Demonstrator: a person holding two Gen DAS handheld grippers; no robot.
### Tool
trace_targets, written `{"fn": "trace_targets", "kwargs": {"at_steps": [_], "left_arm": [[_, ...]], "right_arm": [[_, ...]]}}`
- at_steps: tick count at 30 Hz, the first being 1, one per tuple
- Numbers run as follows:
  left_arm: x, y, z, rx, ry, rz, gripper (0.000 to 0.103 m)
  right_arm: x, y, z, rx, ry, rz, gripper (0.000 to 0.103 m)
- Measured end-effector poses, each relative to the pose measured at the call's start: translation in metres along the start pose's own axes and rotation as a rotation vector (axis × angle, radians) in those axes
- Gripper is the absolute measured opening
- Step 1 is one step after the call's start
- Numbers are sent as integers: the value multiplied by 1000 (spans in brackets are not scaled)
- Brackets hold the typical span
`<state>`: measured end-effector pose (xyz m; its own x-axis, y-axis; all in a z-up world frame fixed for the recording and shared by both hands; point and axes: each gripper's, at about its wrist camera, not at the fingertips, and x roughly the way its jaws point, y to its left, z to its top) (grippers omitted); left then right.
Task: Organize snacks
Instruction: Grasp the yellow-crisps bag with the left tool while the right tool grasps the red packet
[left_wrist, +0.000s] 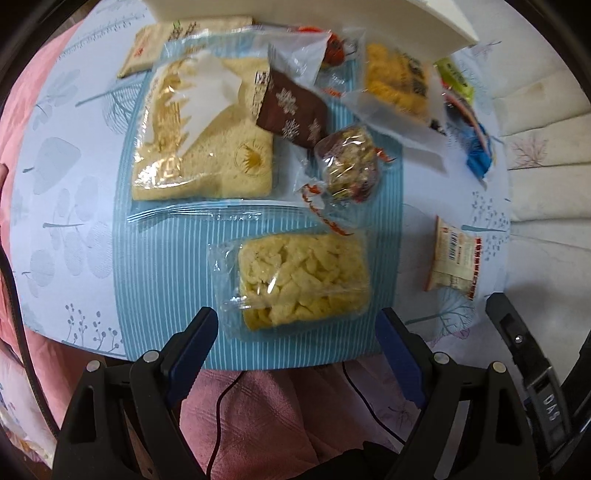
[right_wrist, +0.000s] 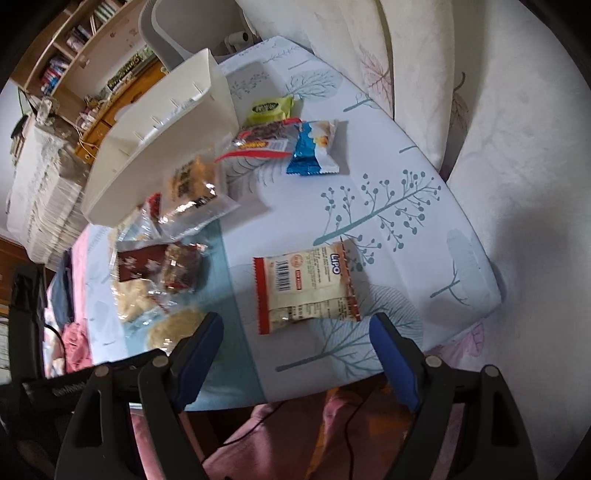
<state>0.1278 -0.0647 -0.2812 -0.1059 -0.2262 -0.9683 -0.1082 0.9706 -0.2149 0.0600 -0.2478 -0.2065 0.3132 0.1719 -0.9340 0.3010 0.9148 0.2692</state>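
Snacks sitting loose on table (right_wrist: 406, 155), none binned yet. Bin (right_wrist: 162, 122) waiting empty at 11 o'clock. Chip bag (left_wrist: 303, 277) lying under left gripper (left_wrist: 297, 334), jaws wide, empty. Biscuit pack (right_wrist: 306, 288) lying under right gripper (right_wrist: 295, 336), jaws wide, empty.

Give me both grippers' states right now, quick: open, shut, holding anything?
Left gripper: open, empty, above the clear pack of yellow chips.
Right gripper: open, empty, above the Lipo packet.
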Motion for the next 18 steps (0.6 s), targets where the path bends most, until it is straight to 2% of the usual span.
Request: {"fn": "trace_targets", "kwargs": {"at_steps": [11,18], "left_arm": [[34,2,24,6,82,7,94],[50,-3,42,16,113,4,99]], "right_arm": [[44,16,-8,-86,48,-112,82],[57,17,-10,-119,45,-185,82]]}}
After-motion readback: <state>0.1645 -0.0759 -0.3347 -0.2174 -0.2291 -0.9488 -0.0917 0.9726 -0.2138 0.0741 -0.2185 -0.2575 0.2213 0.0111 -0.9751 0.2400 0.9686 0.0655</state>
